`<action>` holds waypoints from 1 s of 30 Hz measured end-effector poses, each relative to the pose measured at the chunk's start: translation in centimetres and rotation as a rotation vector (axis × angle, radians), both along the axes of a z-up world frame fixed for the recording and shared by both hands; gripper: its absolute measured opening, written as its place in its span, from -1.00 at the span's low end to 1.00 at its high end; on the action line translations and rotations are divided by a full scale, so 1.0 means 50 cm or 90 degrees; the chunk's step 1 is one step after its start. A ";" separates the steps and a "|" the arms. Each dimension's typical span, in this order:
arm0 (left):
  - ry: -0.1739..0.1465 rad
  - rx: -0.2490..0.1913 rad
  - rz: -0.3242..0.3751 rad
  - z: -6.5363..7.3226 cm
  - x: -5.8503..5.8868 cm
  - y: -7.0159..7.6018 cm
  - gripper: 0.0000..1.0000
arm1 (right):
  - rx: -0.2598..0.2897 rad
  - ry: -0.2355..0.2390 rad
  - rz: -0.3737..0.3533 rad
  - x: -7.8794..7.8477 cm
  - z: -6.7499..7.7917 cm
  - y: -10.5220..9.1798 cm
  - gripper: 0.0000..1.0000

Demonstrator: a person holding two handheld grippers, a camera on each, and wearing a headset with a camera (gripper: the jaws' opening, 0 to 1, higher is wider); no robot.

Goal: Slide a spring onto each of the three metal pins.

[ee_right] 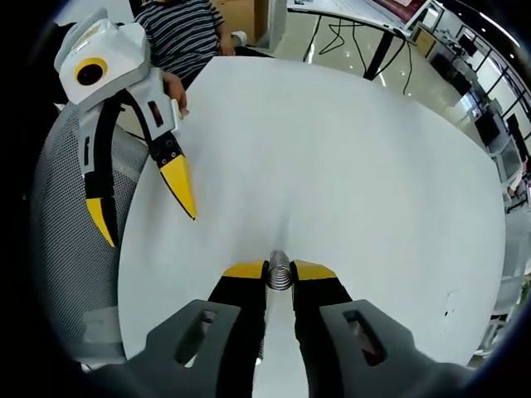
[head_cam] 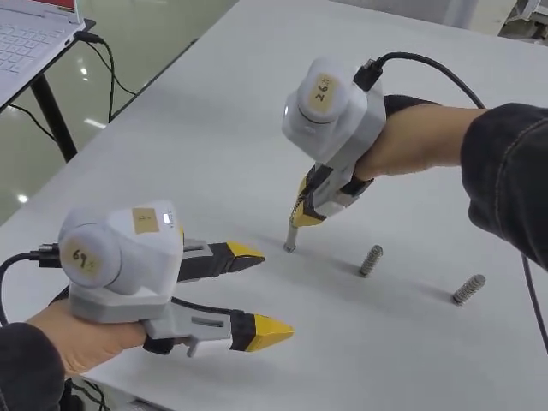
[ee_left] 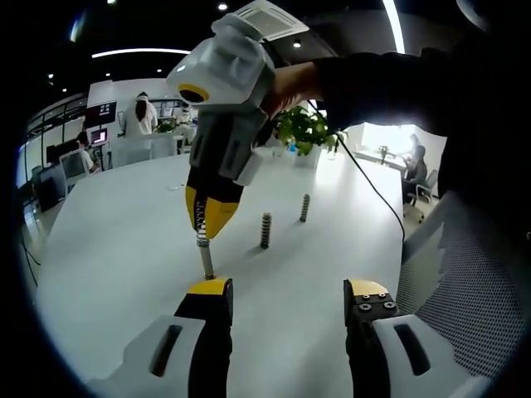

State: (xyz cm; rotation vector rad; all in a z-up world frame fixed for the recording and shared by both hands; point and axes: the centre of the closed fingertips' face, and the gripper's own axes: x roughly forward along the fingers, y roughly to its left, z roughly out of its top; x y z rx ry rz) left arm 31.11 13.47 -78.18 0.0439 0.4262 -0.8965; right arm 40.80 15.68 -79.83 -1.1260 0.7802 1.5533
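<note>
My right gripper (head_cam: 301,219) points down at the table, shut on a small metal spring (ee_right: 280,270). In the left gripper view that spring (ee_left: 201,228) sits on top of a bare upright pin (ee_left: 207,264), and the pin (head_cam: 290,241) stands right under the jaw tips in the head view. Two more pins, each wearing a spring (head_cam: 371,260) (head_cam: 468,289), stand to the right; both sprung pins (ee_left: 265,230) (ee_left: 304,207) appear behind the bare one. My left gripper (head_cam: 261,291) lies low at the near left, open and holding nothing, aimed at the bare pin.
The white table (head_cam: 214,137) stretches far beyond the pins. A laptop (head_cam: 30,38) sits on a stand at the far left, with cables hanging. The table's near edge runs just under my left hand. A seated person (ee_right: 178,33) is past the table's end.
</note>
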 end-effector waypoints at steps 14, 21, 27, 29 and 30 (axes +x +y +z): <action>0.004 0.001 0.004 -0.005 -0.003 0.009 0.03 | -0.029 0.008 0.005 -0.008 -0.045 0.000 -0.74; 0.009 0.003 0.000 -0.012 -0.005 0.004 0.02 | -0.033 0.017 0.000 -0.009 -0.063 -0.002 -0.74; 0.010 0.002 0.003 -0.013 -0.004 0.008 0.02 | -0.037 0.018 -0.004 -0.016 -0.074 -0.004 -0.74; 0.010 0.000 0.005 -0.014 -0.004 0.009 0.02 | -0.039 0.020 -0.005 -0.020 -0.076 -0.004 -0.74; 0.010 0.000 0.005 -0.014 -0.005 0.009 0.02 | -0.039 0.020 -0.005 -0.021 -0.077 -0.004 -0.74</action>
